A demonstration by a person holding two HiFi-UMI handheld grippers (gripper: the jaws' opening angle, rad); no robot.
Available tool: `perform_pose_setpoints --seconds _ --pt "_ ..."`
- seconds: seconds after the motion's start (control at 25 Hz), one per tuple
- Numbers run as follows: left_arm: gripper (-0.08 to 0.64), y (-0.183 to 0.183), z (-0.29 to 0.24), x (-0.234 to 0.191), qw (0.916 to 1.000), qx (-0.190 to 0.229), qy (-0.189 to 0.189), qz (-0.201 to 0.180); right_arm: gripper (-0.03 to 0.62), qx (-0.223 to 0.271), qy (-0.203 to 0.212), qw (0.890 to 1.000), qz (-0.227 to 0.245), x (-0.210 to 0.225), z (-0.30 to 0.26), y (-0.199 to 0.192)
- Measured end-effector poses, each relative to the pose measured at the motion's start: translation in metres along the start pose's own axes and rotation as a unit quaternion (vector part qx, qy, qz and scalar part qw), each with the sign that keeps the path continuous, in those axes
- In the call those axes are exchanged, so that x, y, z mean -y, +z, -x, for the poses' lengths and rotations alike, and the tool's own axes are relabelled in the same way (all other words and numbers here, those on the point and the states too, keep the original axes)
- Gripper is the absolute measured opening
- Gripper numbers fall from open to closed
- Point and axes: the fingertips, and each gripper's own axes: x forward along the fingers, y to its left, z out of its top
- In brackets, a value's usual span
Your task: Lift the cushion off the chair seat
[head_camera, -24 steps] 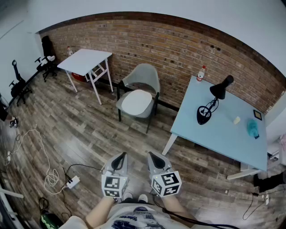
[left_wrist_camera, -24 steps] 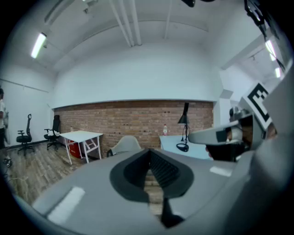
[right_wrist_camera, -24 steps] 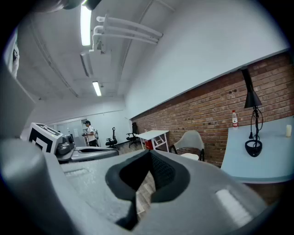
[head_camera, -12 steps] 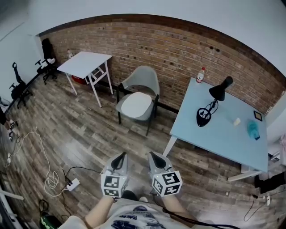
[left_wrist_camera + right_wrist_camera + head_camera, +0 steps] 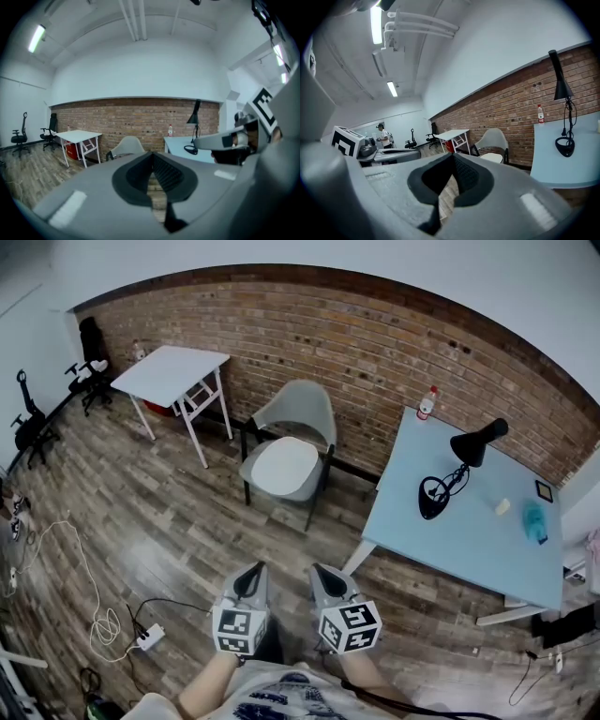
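A round white cushion (image 5: 285,464) lies on the seat of a grey shell chair (image 5: 300,416) that stands against the brick wall. The chair (image 5: 125,145) shows small in the left gripper view, and the cushion (image 5: 492,158) and chair (image 5: 493,139) show in the right gripper view. My left gripper (image 5: 250,578) and right gripper (image 5: 326,576) are side by side near my body, well short of the chair. Both are shut with nothing between their jaws, and both point toward the chair.
A white folding table (image 5: 173,372) stands left of the chair. A pale blue table (image 5: 459,521) at the right carries a black desk lamp (image 5: 453,474) and a bottle (image 5: 427,403). Cables and a power strip (image 5: 142,638) lie on the wood floor at the left. Office chairs (image 5: 89,357) stand far left.
The view has shifted slightly: the chair and tables sit a little lower and nearer in the head view. Both grippers keep their place near my body and stay shut.
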Motion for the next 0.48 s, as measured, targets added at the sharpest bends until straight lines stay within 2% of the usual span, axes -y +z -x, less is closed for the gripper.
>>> perform_pose_setpoints --seconds 0.2,0.48 --pt "-0.009 0.005 -0.053 -0.053 0.9998 -0.005 -0.017 0.001 -0.003 -0.011 -0.016 1.0 -0.008 0.016 -0.07 0.011" --pt "-0.009 0.021 -0.118 -0.154 0.9995 -0.008 -0.032 0.005 -0.003 -0.014 -0.033 0.999 -0.009 0.012 -0.183 0.043"
